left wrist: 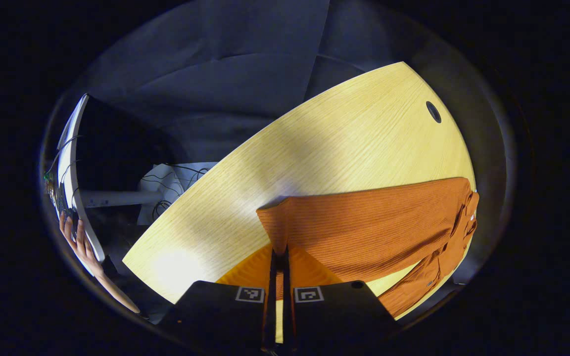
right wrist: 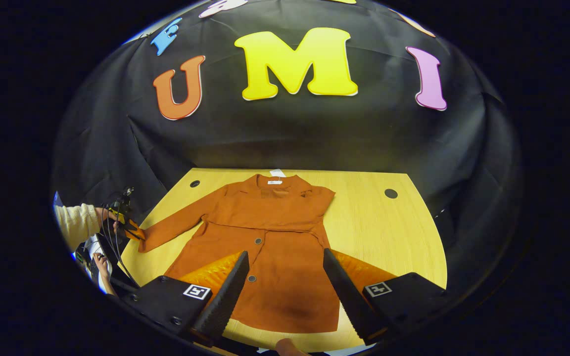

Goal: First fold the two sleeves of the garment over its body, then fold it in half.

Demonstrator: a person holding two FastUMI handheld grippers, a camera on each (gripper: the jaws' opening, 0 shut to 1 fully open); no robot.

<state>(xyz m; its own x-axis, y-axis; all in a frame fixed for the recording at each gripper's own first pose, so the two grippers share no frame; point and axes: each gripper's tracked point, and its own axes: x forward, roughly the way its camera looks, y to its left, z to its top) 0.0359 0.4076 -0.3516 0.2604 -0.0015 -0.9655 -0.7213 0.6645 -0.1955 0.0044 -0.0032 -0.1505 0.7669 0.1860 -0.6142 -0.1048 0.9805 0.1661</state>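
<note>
Coat [right wrist: 270,247] flat on desk [right wrist: 389,222]; left gripper [left wrist: 280,257] pinched onto sleeve cuff [left wrist: 272,222], right gripper [right wrist: 285,284] wide open above hem, holding nothing.

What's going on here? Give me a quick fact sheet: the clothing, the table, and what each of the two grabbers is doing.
garment: orange buttoned coat, lying flat, collar toward the booth wall
table: light wood top with round holes
sleeve on the right gripper view's right: already folded over the body
other sleeve: stretched out sideways, not yet folded
left gripper: shut on the cuff of the outstretched sleeve
right gripper: open, above the coat's lower half
fold in half: not yet done
</note>
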